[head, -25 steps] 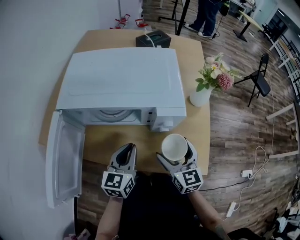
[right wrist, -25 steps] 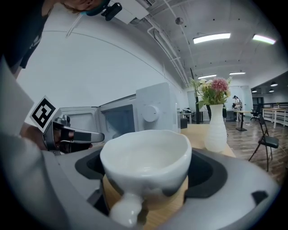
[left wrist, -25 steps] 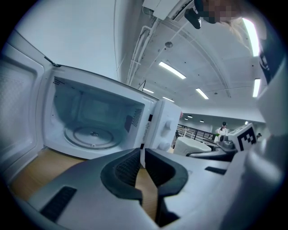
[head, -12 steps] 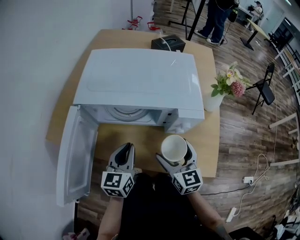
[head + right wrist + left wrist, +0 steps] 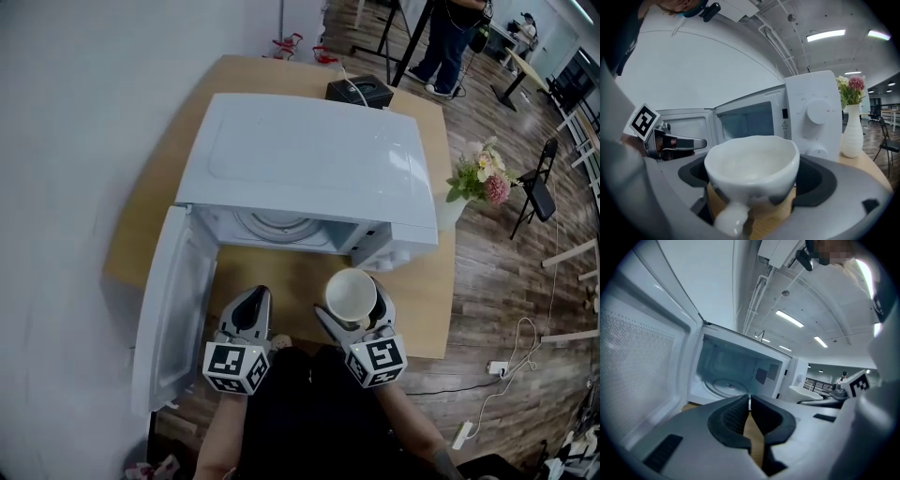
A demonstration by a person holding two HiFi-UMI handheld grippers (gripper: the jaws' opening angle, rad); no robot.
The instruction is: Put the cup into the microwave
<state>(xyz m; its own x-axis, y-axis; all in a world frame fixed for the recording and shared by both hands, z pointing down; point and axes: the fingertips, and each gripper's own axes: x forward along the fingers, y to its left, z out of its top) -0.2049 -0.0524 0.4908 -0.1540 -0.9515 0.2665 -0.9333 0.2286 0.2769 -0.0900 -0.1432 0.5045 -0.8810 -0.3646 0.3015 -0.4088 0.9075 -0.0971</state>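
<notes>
**Cup gripped, door open: getting it cleanly into the cavity**

Head view. The microwave [image 5: 309,169] stands on the wooden worktop [image 5: 281,281] with its door [image 5: 173,309] swung wide to the left. Its turntable [image 5: 277,223] shows just under the front edge. The right tongs [image 5: 347,298] hold the white cup [image 5: 352,292] by its sides, mouth up, over the near part of the worktop. The cup sits in front of the control side rather than the opening. The left tongs [image 5: 256,298] hang near them, facing the cavity. The carrier would do well to shift the cup leftward first and only then forward, so it clears the panel's corner.

Left gripper view. These tongs are drawn almost together with nothing between them (only a sliver of worktop shows through the gap). They look straight into the cavity, with the door filling the left. They are best held low and aside, leaving the entrance free.

Right gripper view. The cup is clamped between the two pads, rim level, with its handle [image 5: 731,218] pointing back toward the camera. The knobs [image 5: 818,112] lie ahead and the opening lies to their left. The cup should go in level and below the cavity's upper lip. Its base should sit flat near the turntable's centre before the grip loosens. The tongs can then draw straight back.
</notes>
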